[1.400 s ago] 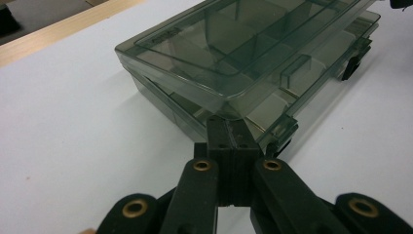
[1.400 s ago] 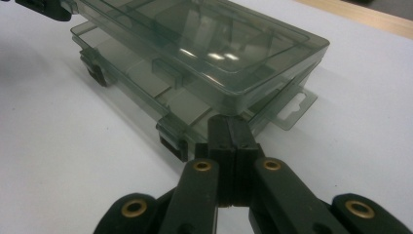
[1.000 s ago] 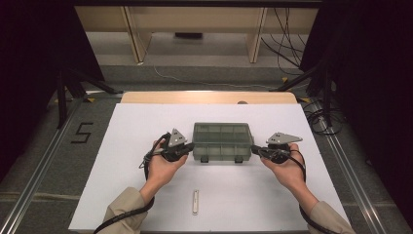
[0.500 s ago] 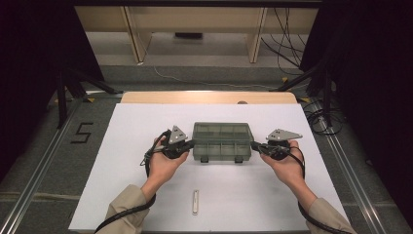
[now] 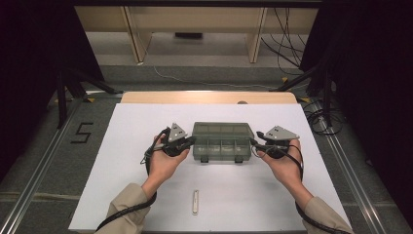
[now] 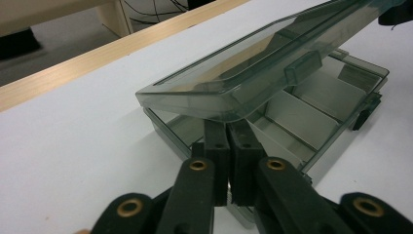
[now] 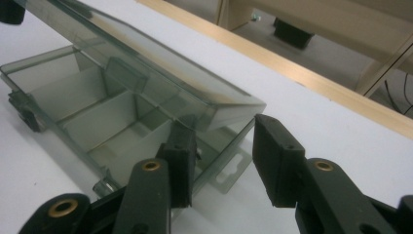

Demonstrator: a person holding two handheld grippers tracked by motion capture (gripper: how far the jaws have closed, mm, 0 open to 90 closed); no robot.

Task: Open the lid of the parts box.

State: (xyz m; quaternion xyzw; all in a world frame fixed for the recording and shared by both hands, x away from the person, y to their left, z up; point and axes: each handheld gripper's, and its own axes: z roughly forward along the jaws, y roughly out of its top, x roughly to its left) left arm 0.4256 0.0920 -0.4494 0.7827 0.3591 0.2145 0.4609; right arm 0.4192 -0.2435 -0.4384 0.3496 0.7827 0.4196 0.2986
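Compartment box [image 5: 221, 145], seen from above, lies long axis crosswise between left gripper [image 5: 189, 142] and right gripper [image 5: 253, 142]. Left gripper view: jaws pressed together under the raised lid's [image 6: 253, 73] corner, seemingly touching it. Right gripper view: jaws just opening, spread astride the box's end wall.

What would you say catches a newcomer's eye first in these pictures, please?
Most striking is the smoky clear plastic box in the middle of the white table, its lid lifted partway over the divided compartments. A hand holds tongs at each end: the left tongs are shut under the lid's corner, and the right tongs stand open at the other end. A small pale stick lies alone near the table's front edge.
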